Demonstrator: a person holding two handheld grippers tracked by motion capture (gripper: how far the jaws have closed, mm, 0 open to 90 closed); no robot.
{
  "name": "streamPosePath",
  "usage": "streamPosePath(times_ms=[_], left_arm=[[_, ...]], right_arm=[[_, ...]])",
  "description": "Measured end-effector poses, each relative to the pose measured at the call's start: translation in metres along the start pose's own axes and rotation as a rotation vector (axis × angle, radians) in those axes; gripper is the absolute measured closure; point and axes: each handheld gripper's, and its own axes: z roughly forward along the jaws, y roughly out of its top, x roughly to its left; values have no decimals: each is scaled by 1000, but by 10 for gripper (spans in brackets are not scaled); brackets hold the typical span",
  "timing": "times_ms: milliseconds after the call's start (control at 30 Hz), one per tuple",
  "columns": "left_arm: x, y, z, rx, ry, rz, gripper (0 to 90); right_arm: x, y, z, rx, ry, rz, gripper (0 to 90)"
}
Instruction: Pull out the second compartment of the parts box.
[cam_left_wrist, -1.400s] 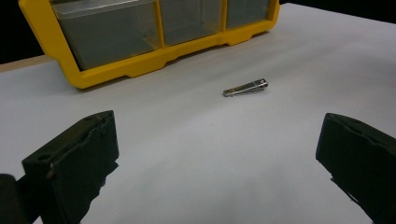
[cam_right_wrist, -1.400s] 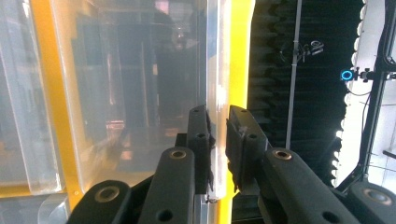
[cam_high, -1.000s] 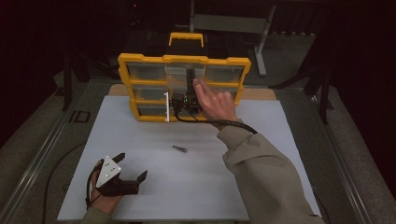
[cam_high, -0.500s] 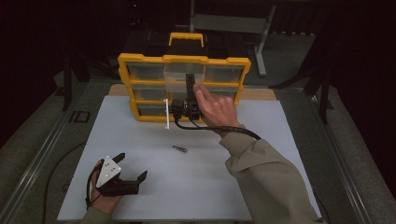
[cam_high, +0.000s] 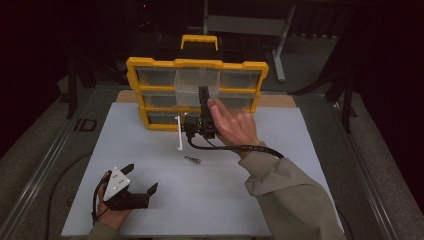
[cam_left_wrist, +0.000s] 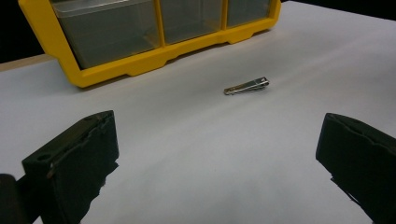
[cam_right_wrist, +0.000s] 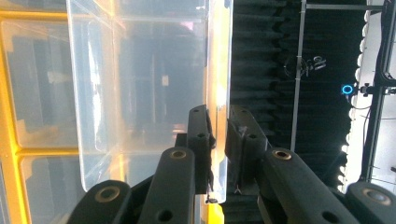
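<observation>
Compared with a second earlier, the right gripper (cam_high: 204, 95) had come back toward the person, drawing the clear drawer (cam_high: 196, 87) farther out of the yellow organizer (cam_high: 150, 66), while the left gripper (cam_high: 141, 179) had kept its spot at about seven o'clock on the desk (cam_high: 300, 150).

In the right gripper view the right jaws were clamped on the front wall of the clear drawer (cam_right_wrist: 140, 84), one pad on each side of the plastic. That drawer belonged to the middle of the top row and stood proud of its neighbours at twelve o'clock. The left jaws were spread wide with nothing between them, resting low over the desk.

A small metal clip (cam_high: 192, 159) lay loose near the centre of the desk, at about one o'clock from the left gripper and well apart from it; it showed ahead of the left jaws as well (cam_left_wrist: 246, 86). A white strip (cam_high: 179, 132) stood just before the organizer's lower left corner.

By my reading, the drawer was partly out, not yet free of its slot. If the clip was meant for it, picking it up and dropping it in were left to do.
</observation>
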Motion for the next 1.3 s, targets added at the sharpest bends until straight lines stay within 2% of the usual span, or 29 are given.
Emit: streamPosePath(times_ms=[500,700,867,900,933,967,1033,1100,1200,1233,1300], left_arm=[[0,0,0,1,0,0,0],[0,0,0,2,1,0,0],[0,0,0,1,0,-2,0],[0,0,0,2,1,0,0],[0,0,0,2,1,0,0],[0,0,0,3,1,-1,0],[1,0,0,5,1,-1,0],[0,0,0,6,1,-2,0],[0,0,0,4,0,-2,0],[0,0,0,3,1,-3,0],[0,0,0,3,1,-3,0]], right_arm=[[3,-3,-6,-5,-5,1,791],[2,-4,-6,-11,3,17,773],[3,-5,-8,-25,9,31,692],[3,-6,-9,-31,18,57,612],[3,-6,-9,-31,18,57,612],[4,-6,-10,-34,1,70,544],[3,-7,-11,-38,11,89,482],[3,-7,-12,-41,27,110,463],[6,-7,-15,-38,17,128,357],[8,-7,-15,-36,10,135,285],[11,-6,-17,-24,-1,140,206]])
